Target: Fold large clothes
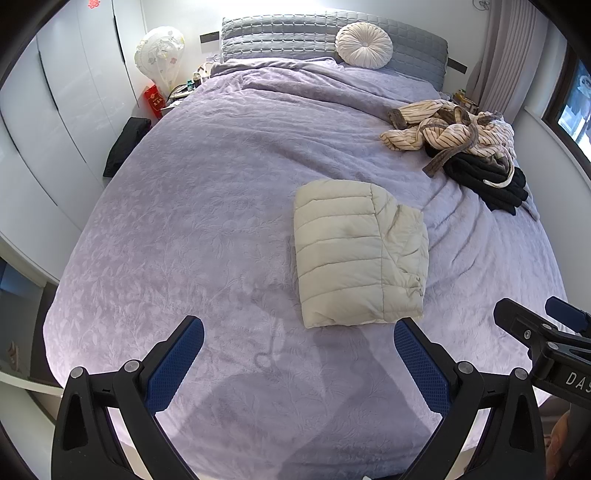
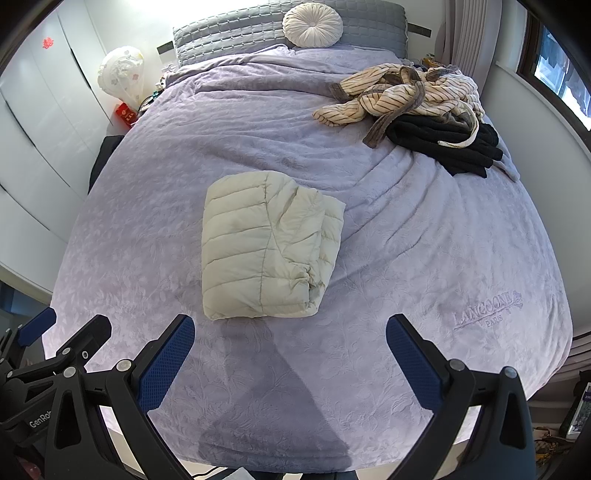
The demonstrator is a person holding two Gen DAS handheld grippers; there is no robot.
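A lilac bedspread [image 1: 207,221] covered the bed, with a folded cream puffer jacket [image 1: 354,254] lying near its foot and a heap of striped and black clothes [image 1: 465,147] well apart, toward the headboard. Both the left gripper [image 1: 299,350] and right gripper [image 2: 290,347] hovered wide open and empty above the near edge.

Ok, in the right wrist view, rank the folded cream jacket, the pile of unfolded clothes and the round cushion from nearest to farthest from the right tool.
1. Folded cream jacket: mid-bed, just ahead and left of the open right tool.
2. Pile of unfolded clothes: far right side of the bed.
3. Round cushion: against the headboard, farthest.
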